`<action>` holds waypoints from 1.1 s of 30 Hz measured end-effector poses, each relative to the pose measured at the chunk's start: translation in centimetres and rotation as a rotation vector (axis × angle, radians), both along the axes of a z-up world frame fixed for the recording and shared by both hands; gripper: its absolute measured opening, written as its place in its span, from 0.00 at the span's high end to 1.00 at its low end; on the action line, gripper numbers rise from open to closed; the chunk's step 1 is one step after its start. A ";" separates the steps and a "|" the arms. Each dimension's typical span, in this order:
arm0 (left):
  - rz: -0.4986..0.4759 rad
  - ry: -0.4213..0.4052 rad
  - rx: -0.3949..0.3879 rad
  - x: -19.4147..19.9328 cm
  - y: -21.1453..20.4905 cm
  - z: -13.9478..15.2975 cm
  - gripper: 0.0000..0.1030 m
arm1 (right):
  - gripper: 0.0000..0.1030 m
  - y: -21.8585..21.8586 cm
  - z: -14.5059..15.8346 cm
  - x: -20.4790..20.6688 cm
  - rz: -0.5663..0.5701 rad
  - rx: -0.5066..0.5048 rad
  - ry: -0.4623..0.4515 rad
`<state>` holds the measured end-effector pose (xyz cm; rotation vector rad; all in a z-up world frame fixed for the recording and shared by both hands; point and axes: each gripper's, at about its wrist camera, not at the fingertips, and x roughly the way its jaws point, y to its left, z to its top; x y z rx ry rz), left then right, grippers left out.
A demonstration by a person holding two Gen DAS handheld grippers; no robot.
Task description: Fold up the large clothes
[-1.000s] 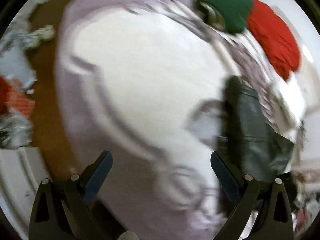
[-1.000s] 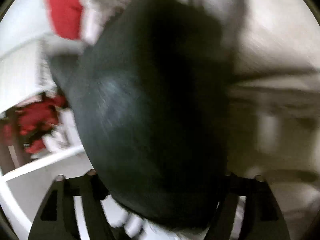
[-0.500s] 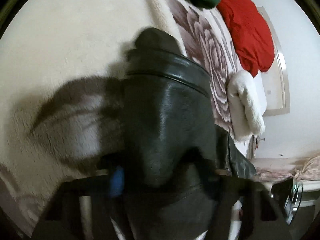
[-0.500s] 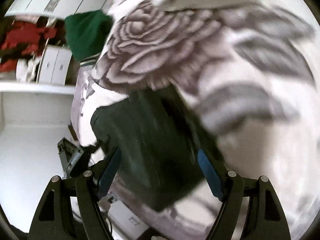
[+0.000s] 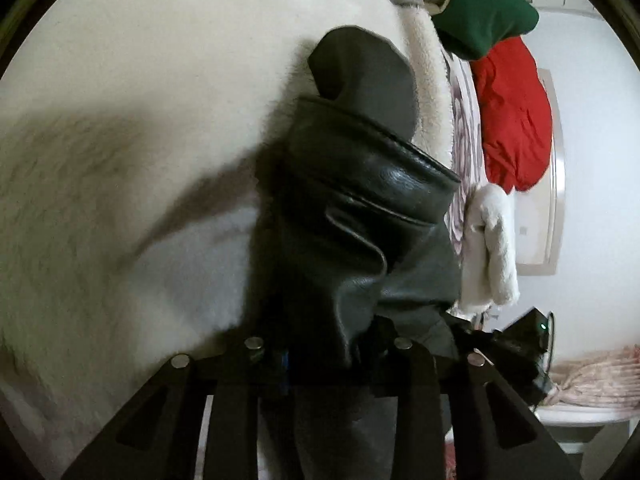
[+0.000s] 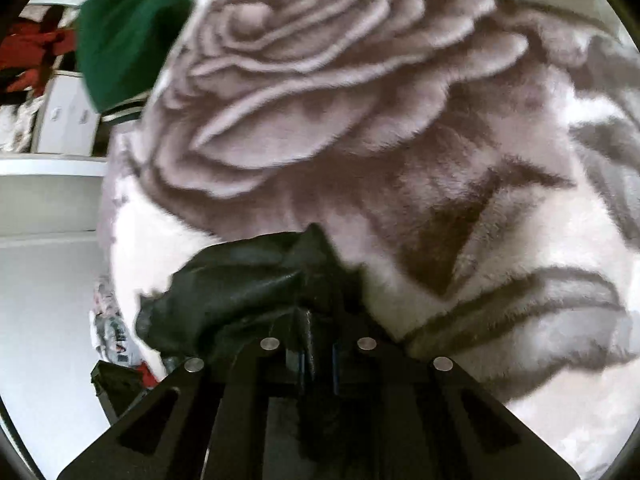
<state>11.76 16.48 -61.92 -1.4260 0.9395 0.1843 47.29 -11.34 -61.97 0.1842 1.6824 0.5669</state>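
A black leather garment [image 5: 360, 208] lies on the cream fleece blanket [image 5: 140, 140] of a bed. My left gripper [image 5: 328, 352] is shut on one end of the garment, which bunches up between the fingers and hides the pads. In the right wrist view the same black garment [image 6: 240, 292] is crumpled at the edge of the rose-patterned blanket [image 6: 360, 120]. My right gripper [image 6: 318, 344] is shut on a fold of it, jaws nearly together.
A green garment [image 5: 480, 16] and a red one [image 5: 516, 120] lie at the far side of the bed, with a white fluffy roll [image 5: 496, 248] beside them. The green garment [image 6: 124, 40] also shows in the right wrist view. White cabinets [image 6: 60, 120] stand left.
Both grippers were open a second ago. Each has moved in onto the black garment and closed on it; the left shut first, the right in the last half second.
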 end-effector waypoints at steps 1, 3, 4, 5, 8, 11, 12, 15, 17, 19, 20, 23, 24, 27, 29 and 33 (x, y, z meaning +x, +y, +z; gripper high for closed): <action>-0.017 0.002 0.000 0.1 0.2 0.5 0.70 | 0.91 0.0 0.4 0.4 0.012 -0.010 0.008; -0.052 0.025 0.011 0.1 0.3 2.4 0.58 | 0.87 -0.6 2.1 0.6 0.008 0.023 0.043; -0.068 0.067 0.034 -0.2 0.4 3.7 0.42 | 0.81 -1.0 3.1 0.4 0.007 0.031 0.046; -0.075 0.073 0.057 -0.7 0.3 4.9 0.40 | 0.76 -1.8 4.9 0.2 0.008 0.024 0.019; -0.093 0.038 0.165 -1.6 -0.5 9.4 0.40 | 0.66 -4.4 10.0 -1.3 0.014 0.013 -0.088; -0.174 -0.038 0.291 -0.6 -3.2 13.6 0.40 | 0.66 -5.9 12.9 -4.7 0.035 0.043 -0.082; -0.218 -0.048 0.298 0.3 -4.4 13.8 0.41 | 0.66 -5.8 12.9 -6.0 0.048 0.043 -0.047; -0.336 -0.005 0.250 3.4 -7.7 10.9 0.62 | 0.68 -4.6 9.6 -8.5 0.098 -0.003 0.066; -0.403 0.072 0.257 5.0 -9.1 8.0 0.64 | 0.74 -4.3 7.0 -9.4 0.096 -0.065 0.089; -0.445 0.091 0.267 6.2 -9.5 6.1 0.62 | 0.87 -4.1 5.0 -9.3 0.091 -0.139 0.053; -0.451 0.095 0.269 6.4 -9.3 6.0 0.62 | 0.91 -4.2 4.1 -9.0 0.073 -0.161 0.064; -0.476 0.103 0.273 6.2 -9.0 5.6 0.62 | 0.92 -4.4 1.8 -8.3 0.018 -0.168 0.117; -0.481 0.107 0.280 6.0 -9.0 5.4 0.62 | 0.92 -4.0 1.2 -8.3 0.029 -0.179 0.114; -0.478 0.118 0.286 6.5 -9.1 4.8 0.62 | 0.92 -2.9 0.0 -8.5 0.031 -0.235 0.094; -0.473 0.121 0.282 7.5 -9.3 4.7 0.62 | 0.92 -1.9 -0.3 -8.8 0.041 -0.279 0.066; -0.477 0.109 0.273 7.9 -8.7 4.3 0.61 | 0.92 -1.7 -0.9 -8.8 0.005 -0.305 0.065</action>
